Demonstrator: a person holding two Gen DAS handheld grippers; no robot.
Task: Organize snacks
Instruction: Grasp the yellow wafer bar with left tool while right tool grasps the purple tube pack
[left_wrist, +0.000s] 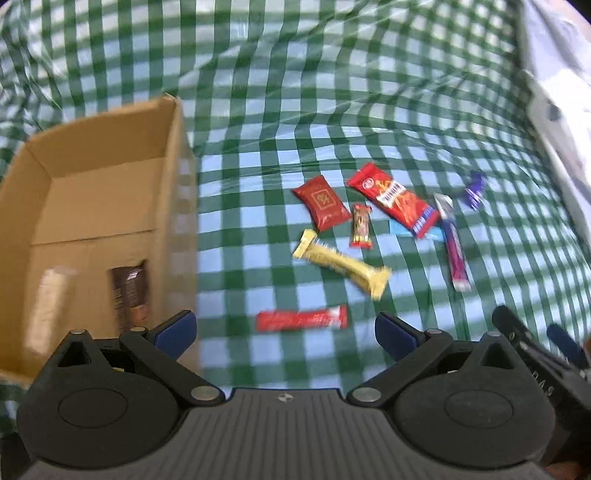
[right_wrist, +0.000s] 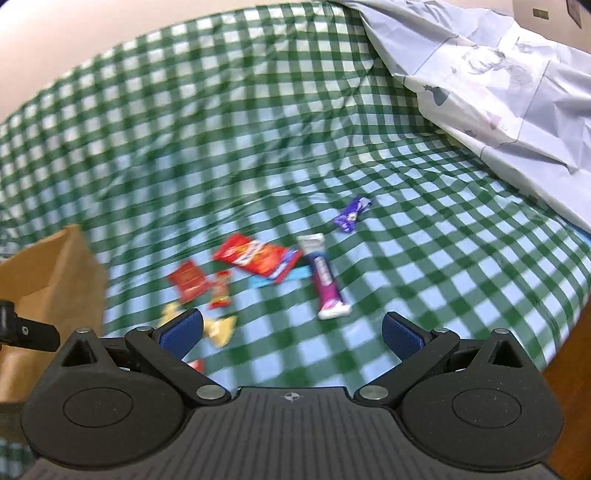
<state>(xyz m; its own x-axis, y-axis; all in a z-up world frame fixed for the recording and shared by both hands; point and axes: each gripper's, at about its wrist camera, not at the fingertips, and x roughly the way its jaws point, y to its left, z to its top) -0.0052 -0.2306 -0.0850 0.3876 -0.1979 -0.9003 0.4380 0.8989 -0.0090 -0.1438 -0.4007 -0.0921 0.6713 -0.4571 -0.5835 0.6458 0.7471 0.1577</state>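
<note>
A cardboard box (left_wrist: 88, 206) stands open at the left with a brown snack bar (left_wrist: 130, 295) and a pale packet (left_wrist: 50, 299) inside; its corner shows in the right wrist view (right_wrist: 62, 280). Several snacks lie on the checked cloth: a red bar (left_wrist: 302, 318), a yellow bar (left_wrist: 341, 262), a dark red pouch (left_wrist: 321, 203), a small brown candy (left_wrist: 361, 226), a big red packet (left_wrist: 395, 199), a purple bar (left_wrist: 453, 243) and a purple candy (left_wrist: 474, 190). My left gripper (left_wrist: 284, 334) is open just before the red bar. My right gripper (right_wrist: 291, 332) is open above the cloth, near the purple bar (right_wrist: 325, 280).
A green-and-white checked cloth (left_wrist: 295, 92) covers the surface. A pale patterned sheet (right_wrist: 498, 85) lies at the far right. The right gripper's body (left_wrist: 535, 354) shows at the lower right of the left wrist view. A blue wrapper (right_wrist: 280, 277) lies under the big red packet.
</note>
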